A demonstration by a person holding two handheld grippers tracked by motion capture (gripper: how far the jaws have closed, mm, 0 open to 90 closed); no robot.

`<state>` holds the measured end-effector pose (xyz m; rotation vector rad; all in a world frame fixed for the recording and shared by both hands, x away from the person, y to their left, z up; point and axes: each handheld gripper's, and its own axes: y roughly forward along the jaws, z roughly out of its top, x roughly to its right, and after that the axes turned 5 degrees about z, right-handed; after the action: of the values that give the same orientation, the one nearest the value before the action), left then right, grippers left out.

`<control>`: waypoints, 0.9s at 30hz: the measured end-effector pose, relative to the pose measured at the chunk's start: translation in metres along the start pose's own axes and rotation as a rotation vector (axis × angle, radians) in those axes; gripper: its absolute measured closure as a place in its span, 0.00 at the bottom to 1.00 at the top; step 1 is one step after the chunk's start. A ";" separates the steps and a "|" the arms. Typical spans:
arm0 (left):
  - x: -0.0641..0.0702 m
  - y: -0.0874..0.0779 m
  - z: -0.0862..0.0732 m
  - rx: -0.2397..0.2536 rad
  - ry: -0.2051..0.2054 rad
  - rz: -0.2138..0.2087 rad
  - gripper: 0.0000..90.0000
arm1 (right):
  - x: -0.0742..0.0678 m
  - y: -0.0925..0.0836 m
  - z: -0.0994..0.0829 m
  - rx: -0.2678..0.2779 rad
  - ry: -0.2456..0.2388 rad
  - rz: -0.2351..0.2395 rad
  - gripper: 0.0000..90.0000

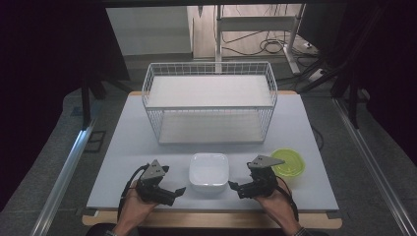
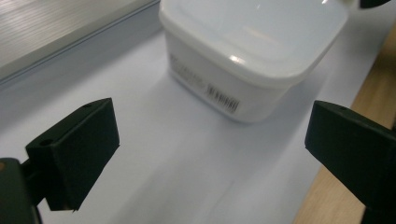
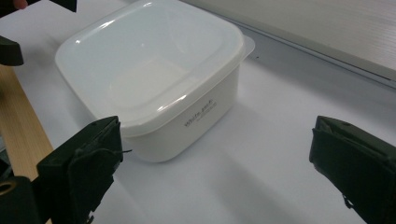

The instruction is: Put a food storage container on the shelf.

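A white square plastic container [image 1: 209,171] with a clear lid sits near the table's front edge, between the two grippers. My left gripper [image 1: 178,192] is to its left, open, jaws pointing at it with nothing between them. In the left gripper view the container [image 2: 252,51] lies ahead with a barcode label on its side. My right gripper [image 1: 233,187] is to its right, also open and apart from the box. The right gripper view has the container [image 3: 154,79] close ahead, its lid on and a small tab at one corner.
A white wire basket [image 1: 210,101] with two shelves stands at the back middle of the table [image 1: 128,147]. A lime green round lid or bowl [image 1: 288,162] lies right of my right gripper. The wooden table edge [image 1: 211,220] runs along the front.
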<state>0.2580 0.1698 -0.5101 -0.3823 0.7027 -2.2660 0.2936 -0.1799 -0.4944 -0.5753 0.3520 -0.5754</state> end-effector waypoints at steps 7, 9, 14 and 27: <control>-0.005 0.007 0.013 0.032 -0.014 -0.017 0.06 | -0.002 0.002 0.009 -0.014 0.008 0.001 0.03; -0.007 0.009 0.016 0.036 -0.022 -0.020 0.07 | -0.003 0.004 0.013 -0.027 0.011 0.002 0.06; -0.014 0.017 0.025 0.034 -0.039 -0.049 0.08 | -0.005 0.007 0.022 -0.033 0.014 0.025 0.15; -0.019 0.049 0.039 -0.027 -0.037 -0.112 0.07 | 0.007 0.034 0.030 -0.078 0.091 0.106 0.15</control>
<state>0.3158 0.1400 -0.5089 -0.4862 0.7099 -2.3506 0.3268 -0.1485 -0.4919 -0.6025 0.4896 -0.4879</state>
